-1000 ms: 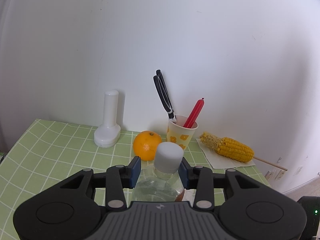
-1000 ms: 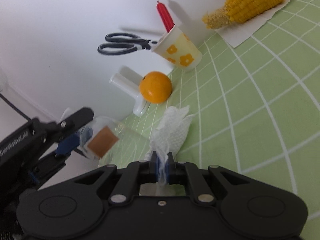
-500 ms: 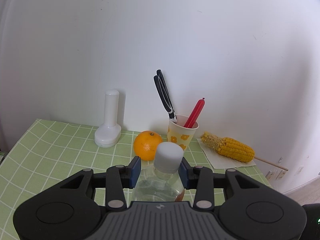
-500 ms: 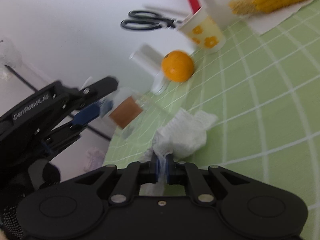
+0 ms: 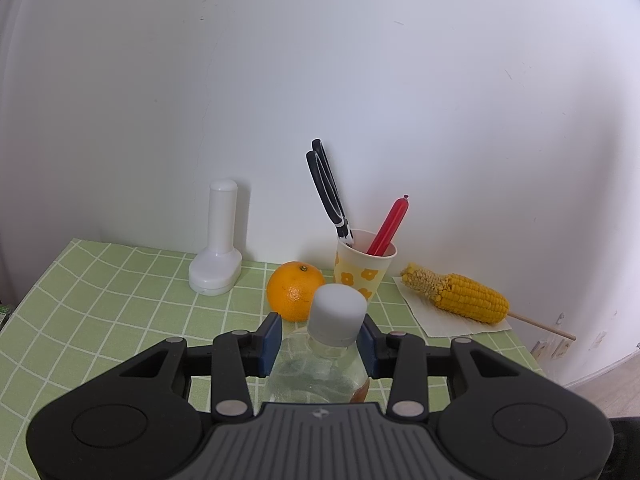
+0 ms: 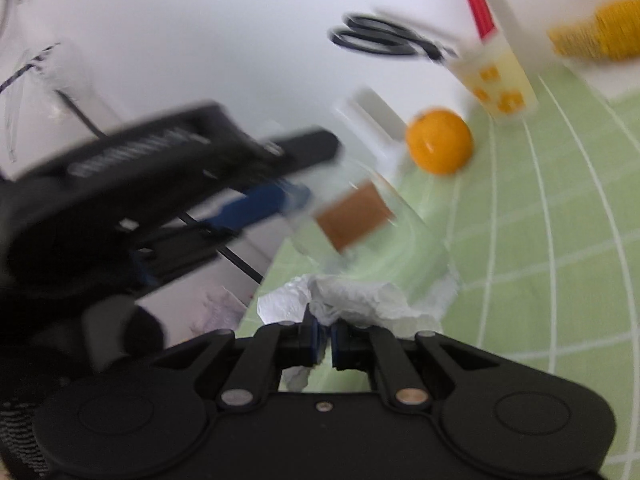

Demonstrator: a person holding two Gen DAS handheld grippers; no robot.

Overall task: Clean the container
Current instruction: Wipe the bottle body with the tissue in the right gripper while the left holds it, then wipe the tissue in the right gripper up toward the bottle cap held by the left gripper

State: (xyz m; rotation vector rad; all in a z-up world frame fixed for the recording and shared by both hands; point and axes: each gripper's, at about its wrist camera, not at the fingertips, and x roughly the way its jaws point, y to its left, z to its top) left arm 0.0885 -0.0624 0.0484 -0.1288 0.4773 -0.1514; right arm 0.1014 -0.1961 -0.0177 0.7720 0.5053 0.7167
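Observation:
My left gripper is shut on a clear plastic bottle with a grey-white cap, held above the green checked table. In the right wrist view the same bottle, with a brown label, shows blurred in the left gripper. My right gripper is shut on a crumpled white paper towel, which sits right under the bottle's side; whether it touches is unclear.
An orange, a flowered paper cup with black scissors and a red stick, a white pump-shaped item, and a corn cob on a napkin stand along the white wall. The table edge drops off at right.
My right gripper has moved with the paper towel toward the bottle, which now looms close above the towel. My left gripper holds the bottle nearly still.

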